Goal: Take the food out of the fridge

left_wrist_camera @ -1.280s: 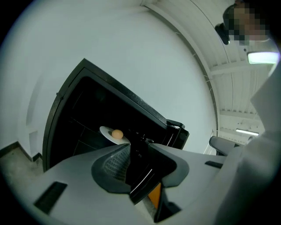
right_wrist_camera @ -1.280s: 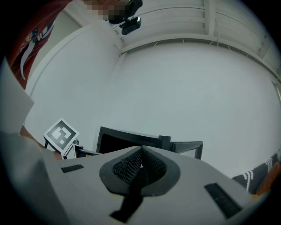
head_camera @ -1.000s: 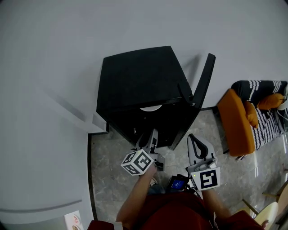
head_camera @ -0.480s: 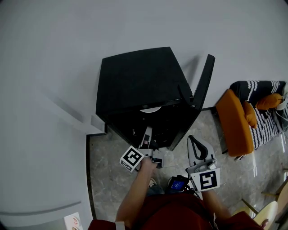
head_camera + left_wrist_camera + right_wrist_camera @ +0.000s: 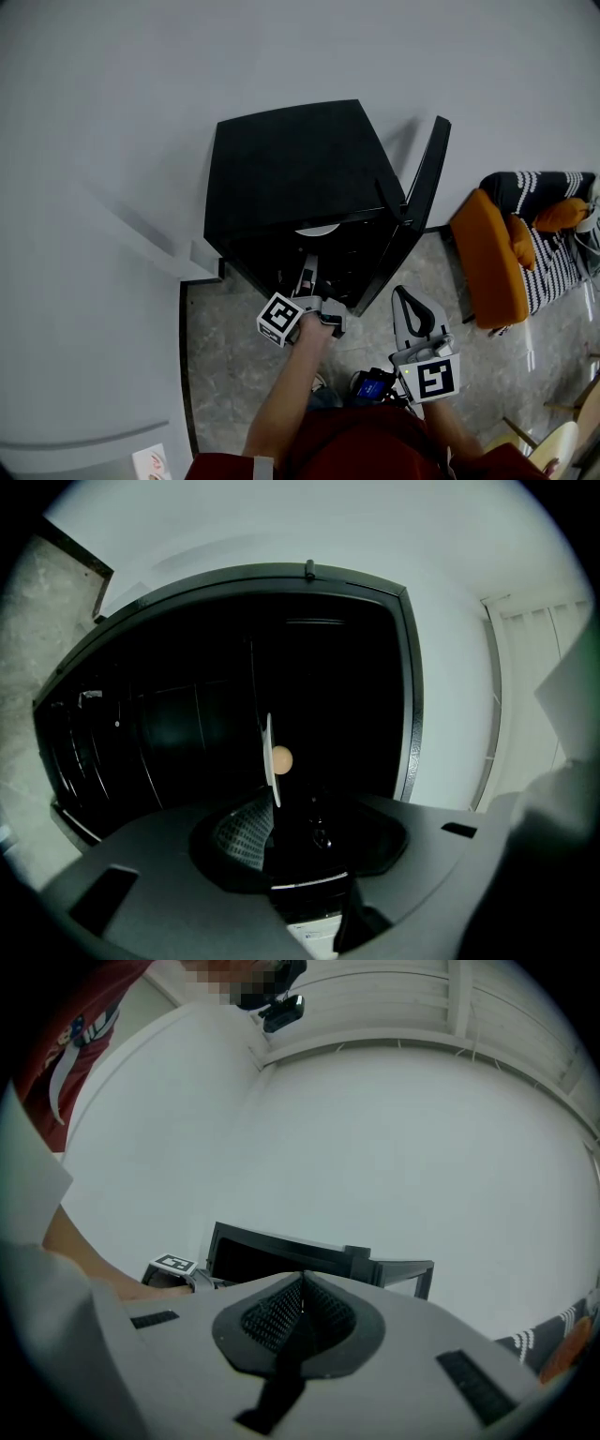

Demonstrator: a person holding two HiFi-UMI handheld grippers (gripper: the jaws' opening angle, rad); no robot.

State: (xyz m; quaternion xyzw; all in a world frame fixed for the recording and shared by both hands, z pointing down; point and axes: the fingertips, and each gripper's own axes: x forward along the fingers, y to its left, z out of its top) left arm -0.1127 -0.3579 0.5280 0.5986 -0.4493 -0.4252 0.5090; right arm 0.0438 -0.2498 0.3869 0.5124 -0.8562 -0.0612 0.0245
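Note:
A black mini fridge [image 5: 291, 169] stands against the white wall with its door [image 5: 427, 178] swung open to the right. Inside, a white plate [image 5: 317, 230] shows on a shelf. In the left gripper view the plate [image 5: 270, 759] appears edge-on in the dark interior, with a small round tan piece of food [image 5: 282, 758] on it. My left gripper [image 5: 306, 275] reaches level into the fridge mouth, short of the plate; its jaws [image 5: 281, 808] stand open with nothing between them. My right gripper [image 5: 412, 314] hangs back outside the fridge, its pads [image 5: 302, 1290] meeting, empty.
An orange armchair [image 5: 487, 258] with a striped cushion [image 5: 548, 225] stands to the right of the door. A wall step [image 5: 202, 258] juts out left of the fridge. Marble floor [image 5: 225, 366] lies in front. A small device with a blue screen [image 5: 372, 384] hangs at the person's waist.
My left gripper has moved forward into the fridge opening and rolled, so its marker cube now faces a different way. The right gripper has stayed where it was.

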